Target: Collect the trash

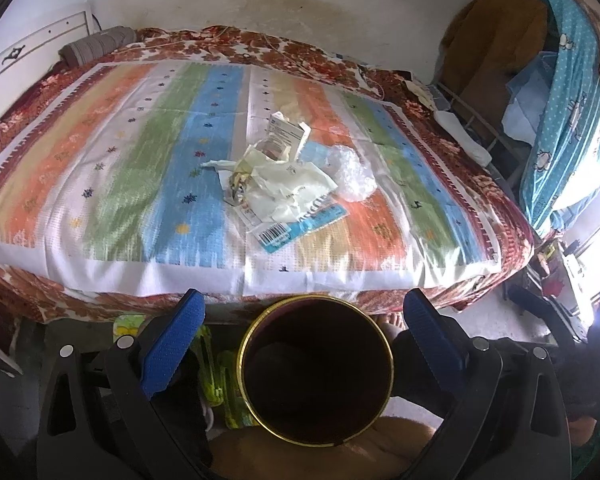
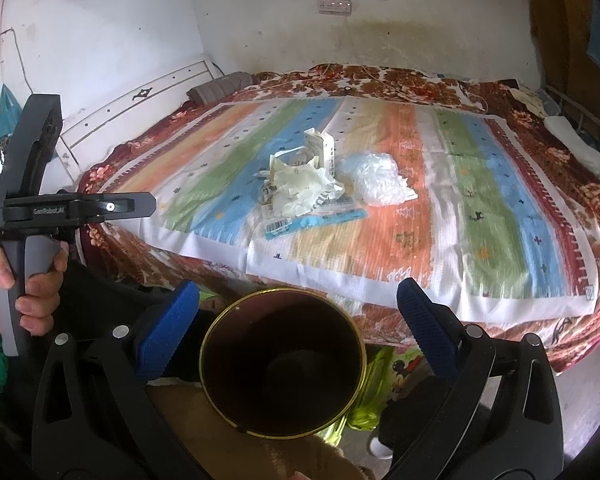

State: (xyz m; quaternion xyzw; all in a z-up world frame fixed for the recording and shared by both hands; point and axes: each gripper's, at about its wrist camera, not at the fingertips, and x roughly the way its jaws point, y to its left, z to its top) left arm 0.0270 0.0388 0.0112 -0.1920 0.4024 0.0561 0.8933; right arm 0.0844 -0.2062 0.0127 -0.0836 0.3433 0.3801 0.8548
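Ahead, trash pile (image 1: 284, 172) lies well beyond both spread grippers (image 1: 302, 320) (image 2: 298, 312).

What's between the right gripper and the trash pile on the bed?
In the right wrist view: the open right gripper, then the gold-rimmed bin, then bare striped sheet up to the trash pile.

You're in home bedroom: bed (image 2: 500, 240) under striped cloth (image 2: 380, 220), headboard (image 2: 148, 108) at wall, clothes hung (image 1: 560, 120) beside it
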